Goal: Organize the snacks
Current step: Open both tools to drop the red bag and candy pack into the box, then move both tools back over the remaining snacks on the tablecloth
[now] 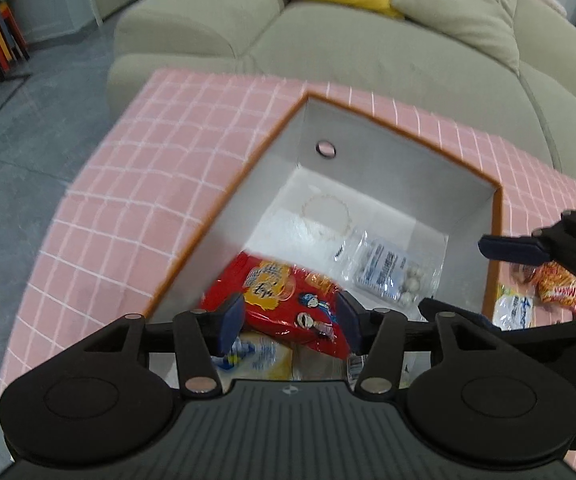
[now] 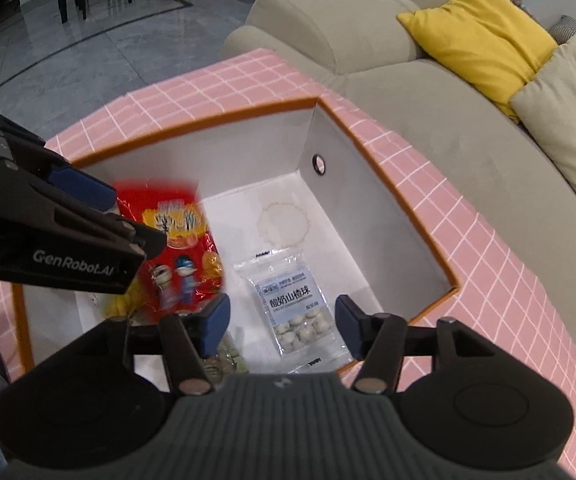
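Note:
An orange-rimmed box with white walls stands open on the pink checked cloth. Inside lie a red snack bag and a clear packet of white balls. My left gripper hangs open over the red bag, which looks blurred in the right wrist view; its pads do not press on the bag. My right gripper is open above the clear packet, which lies flat on the box floor.
A yellow-and-white packet lies in the box's near corner. An orange packet and a white-blue packet lie on the cloth right of the box. A beige sofa with a yellow cushion stands behind.

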A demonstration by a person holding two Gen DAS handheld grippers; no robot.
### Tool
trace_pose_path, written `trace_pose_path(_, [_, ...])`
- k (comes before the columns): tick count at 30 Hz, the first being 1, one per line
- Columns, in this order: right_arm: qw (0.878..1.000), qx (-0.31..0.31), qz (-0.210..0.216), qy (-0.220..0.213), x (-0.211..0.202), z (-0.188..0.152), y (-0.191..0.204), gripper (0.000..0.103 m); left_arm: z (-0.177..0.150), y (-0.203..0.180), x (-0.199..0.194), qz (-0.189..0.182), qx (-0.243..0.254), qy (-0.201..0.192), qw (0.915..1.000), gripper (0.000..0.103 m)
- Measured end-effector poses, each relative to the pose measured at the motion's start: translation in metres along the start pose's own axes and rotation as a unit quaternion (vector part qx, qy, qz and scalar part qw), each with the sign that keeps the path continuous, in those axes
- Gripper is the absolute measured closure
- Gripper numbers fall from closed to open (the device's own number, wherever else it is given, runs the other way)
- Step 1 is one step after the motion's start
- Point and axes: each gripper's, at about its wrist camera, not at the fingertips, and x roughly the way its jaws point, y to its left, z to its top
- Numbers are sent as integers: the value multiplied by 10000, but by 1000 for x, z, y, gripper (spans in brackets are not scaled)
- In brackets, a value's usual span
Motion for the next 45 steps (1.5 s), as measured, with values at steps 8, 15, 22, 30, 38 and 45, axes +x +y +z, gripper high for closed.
trace_pose_path(8, [9969,767,56,-140,-38,-2,-6,39,-2,-5,-43,71,-146,-606,9980,41])
trace_pose_path(15, [9874,1482,140,-531,-80,-29,-12,38,-19,-21,-79,-6,-227,-1172,9929,41])
trace_pose_path(22, [9689,2280,2,-962,-123,-77,-30,38,-40,-58,-107,-254,-56,-1638,9861,41])
trace_pose_path(30, [9468,2927,-544,-1226,-156,-163,-57,38,-70,-112,-118,-973,242,-1867,9773,38])
trace_pose_path(38, [9156,3734,-1097,-1005,-162,-254,-86,38,-102,-163,-83,-1483,745,-1370,9766,38])
trace_pose_path(45, [9019,4099,-1258,-529,-142,-313,-99,38,-125,-176,-44,-1560,634,-779,9826,38])
